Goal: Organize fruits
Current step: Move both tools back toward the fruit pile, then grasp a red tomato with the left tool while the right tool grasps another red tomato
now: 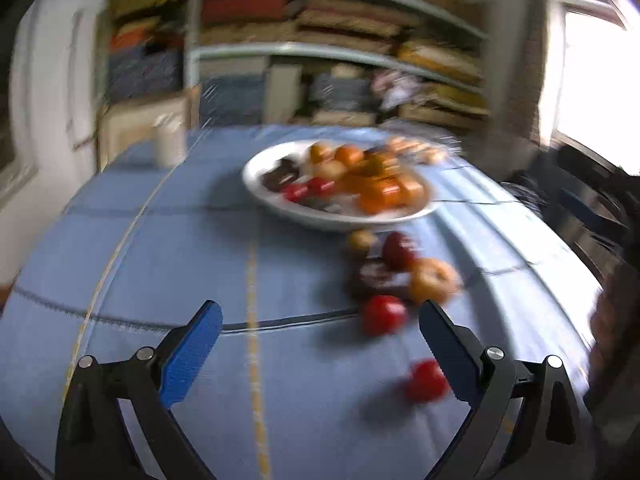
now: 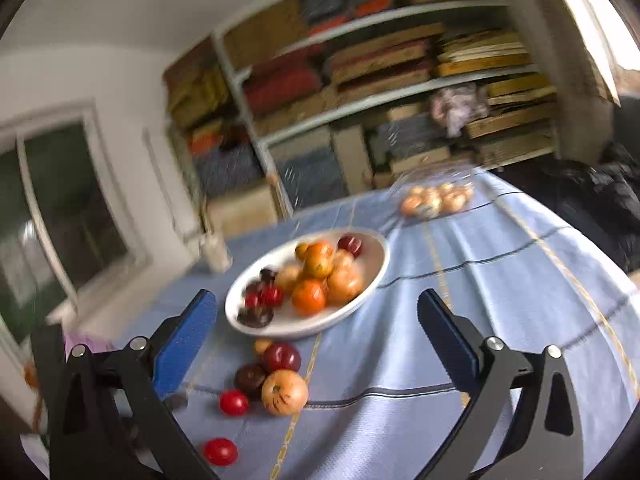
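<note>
left gripper [image 1: 320, 354] being held wide apart, empty | right gripper [image 2: 318, 342] likewise | white bowl [image 2: 372, 280] of fruit mid-tabletop | loose fruits [image 2: 280, 376] nearer | blue tabletop [image 2: 500, 320] clear rightward to its edge

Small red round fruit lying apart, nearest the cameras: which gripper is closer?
Left, probably. The small red round fruit sits beside the open left gripper's right finger, looking larger; from the open right gripper it lies low, by its left finger.
</note>
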The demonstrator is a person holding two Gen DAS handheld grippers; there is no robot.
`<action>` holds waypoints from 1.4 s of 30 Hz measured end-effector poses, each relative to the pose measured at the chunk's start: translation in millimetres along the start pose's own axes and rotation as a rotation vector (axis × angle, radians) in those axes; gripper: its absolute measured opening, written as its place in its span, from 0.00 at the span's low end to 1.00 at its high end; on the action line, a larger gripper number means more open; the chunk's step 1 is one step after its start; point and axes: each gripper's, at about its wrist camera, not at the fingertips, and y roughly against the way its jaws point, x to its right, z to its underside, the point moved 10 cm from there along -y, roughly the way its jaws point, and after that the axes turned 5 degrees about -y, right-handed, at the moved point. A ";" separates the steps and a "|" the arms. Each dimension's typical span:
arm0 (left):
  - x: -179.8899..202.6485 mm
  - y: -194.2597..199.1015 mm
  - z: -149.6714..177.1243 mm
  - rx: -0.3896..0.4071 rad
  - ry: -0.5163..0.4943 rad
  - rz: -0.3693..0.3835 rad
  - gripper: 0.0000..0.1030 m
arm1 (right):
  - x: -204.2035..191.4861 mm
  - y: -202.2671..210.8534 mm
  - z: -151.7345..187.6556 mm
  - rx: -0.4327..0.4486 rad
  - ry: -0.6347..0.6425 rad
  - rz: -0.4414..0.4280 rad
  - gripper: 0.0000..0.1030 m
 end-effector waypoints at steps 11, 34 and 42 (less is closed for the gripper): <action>47.1 -16.6 16.5 -0.081 -0.171 0.100 0.97 | 64.3 -17.4 13.9 -0.150 -0.413 -0.051 0.96; 63.4 -40.8 37.9 -0.217 -0.216 0.148 0.62 | 58.3 -20.6 22.7 -0.218 -0.441 -0.064 0.96; 76.6 -46.8 49.1 -0.269 -0.225 0.208 0.48 | 58.8 -25.1 29.6 -0.253 -0.463 -0.066 0.96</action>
